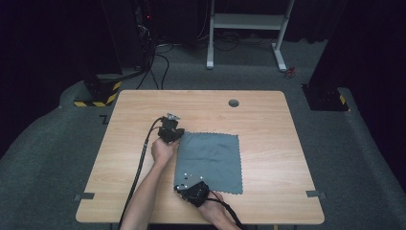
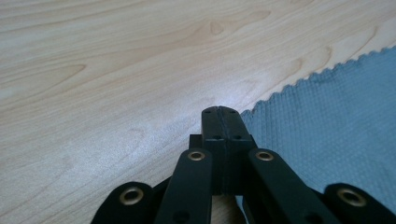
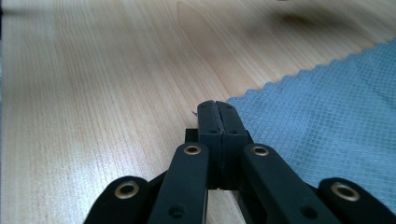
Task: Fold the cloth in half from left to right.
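A grey-blue square cloth (image 1: 210, 160) with scalloped edges lies flat on the wooden table (image 1: 268, 120). My left gripper (image 1: 178, 137) rests at the cloth's far left corner. In the left gripper view its jaws (image 2: 222, 112) are pressed together, and the cloth (image 2: 336, 121) edge runs in under them. My right gripper (image 1: 179, 185) sits at the near left corner. Its jaws (image 3: 215, 106) are also closed, with the cloth (image 3: 327, 107) corner pinched and a small tip poking out on the left. A hand holds each gripper, and both forearms come in from the bottom edge.
A round cable hole (image 1: 233, 103) sits near the table's far edge. Tape marks (image 1: 84, 196) (image 1: 316, 194) lie at the front corners. Beyond the table stand a white frame (image 1: 246, 21) and dark equipment with cables (image 1: 143, 43) on grey carpet.
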{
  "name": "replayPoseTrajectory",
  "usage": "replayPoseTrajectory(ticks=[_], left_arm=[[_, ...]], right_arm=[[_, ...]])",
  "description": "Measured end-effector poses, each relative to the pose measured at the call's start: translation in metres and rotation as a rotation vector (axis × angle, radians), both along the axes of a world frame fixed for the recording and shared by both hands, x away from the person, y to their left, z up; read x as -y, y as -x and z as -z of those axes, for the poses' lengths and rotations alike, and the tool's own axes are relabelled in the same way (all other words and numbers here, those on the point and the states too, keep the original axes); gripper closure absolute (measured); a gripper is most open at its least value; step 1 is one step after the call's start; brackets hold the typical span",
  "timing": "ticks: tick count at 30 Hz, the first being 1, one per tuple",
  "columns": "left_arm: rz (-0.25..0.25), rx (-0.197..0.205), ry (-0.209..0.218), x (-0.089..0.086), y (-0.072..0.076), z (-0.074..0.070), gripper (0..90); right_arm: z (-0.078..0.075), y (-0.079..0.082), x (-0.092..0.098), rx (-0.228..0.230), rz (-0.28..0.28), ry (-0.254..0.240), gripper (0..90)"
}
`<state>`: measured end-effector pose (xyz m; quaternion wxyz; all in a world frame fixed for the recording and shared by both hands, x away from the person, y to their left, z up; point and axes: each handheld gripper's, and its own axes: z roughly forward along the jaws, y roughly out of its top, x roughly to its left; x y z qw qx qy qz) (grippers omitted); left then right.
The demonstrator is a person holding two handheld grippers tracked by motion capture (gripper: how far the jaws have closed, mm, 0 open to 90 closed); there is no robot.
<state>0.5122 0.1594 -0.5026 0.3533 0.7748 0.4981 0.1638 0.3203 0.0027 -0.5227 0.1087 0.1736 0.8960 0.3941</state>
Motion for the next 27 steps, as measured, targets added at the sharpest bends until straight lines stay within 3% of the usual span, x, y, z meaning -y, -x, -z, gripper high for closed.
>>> replayPoseTrajectory(ticks=[15, 27], left_arm=[[0.003, 0.031, 0.062, -0.011, 0.003, -0.015, 90.0], [-0.008, 0.056, 0.046, -0.031, 0.011, -0.035, 90.0]], right_arm=[[-0.017, 0.0, 0.006, 0.006, -0.007, -0.063, 90.0], [-0.033, 0.006, -0.015, 0.033, -0.055, -0.085, 90.0]])
